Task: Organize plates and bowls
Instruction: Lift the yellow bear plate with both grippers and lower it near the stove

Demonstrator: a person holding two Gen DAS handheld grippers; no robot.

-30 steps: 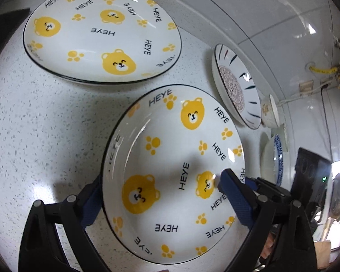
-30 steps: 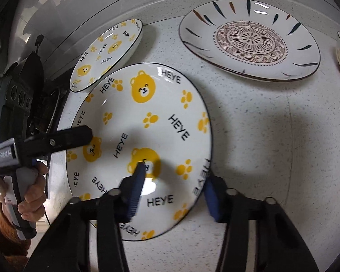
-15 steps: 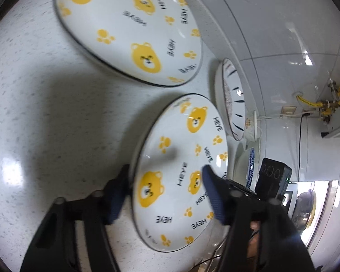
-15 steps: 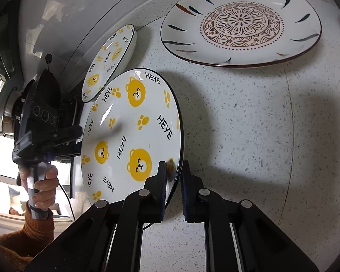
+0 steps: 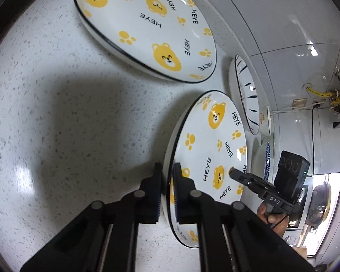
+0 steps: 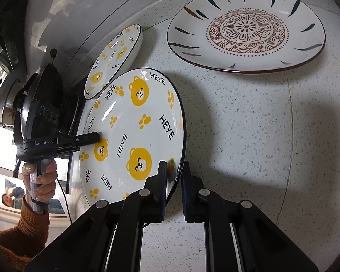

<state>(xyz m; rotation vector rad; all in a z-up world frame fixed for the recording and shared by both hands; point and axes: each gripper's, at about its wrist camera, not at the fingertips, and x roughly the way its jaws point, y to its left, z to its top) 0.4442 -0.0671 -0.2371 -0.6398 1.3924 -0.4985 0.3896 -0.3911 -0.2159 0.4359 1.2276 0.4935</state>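
Observation:
A white bear plate [image 5: 206,158] with yellow bears, paw prints and "HEYE" lettering is held tilted above the speckled counter [image 5: 68,124]. My left gripper [image 5: 167,181] is shut on its near rim. My right gripper [image 6: 173,176] is shut on the opposite rim of the same bear plate [image 6: 136,131]. Each gripper shows in the other's view, the right gripper [image 5: 235,173] and the left gripper [image 6: 95,137]. A second bear plate [image 5: 147,25] lies flat on the counter by the wall; it also shows in the right wrist view [image 6: 115,56].
A striped plate with a brown flower medallion [image 6: 247,29] lies on the counter [image 6: 249,124] by the wall; it shows edge-on in the left wrist view [image 5: 244,93]. Smaller dishes [image 5: 266,122] and a blue-patterned bowl [image 5: 264,158] sit beyond it. A dark pan [image 6: 34,95] stands at the left.
Both grippers have closed on opposite rims of the bear plate, and it has risen from flat on the counter to a steep tilt.

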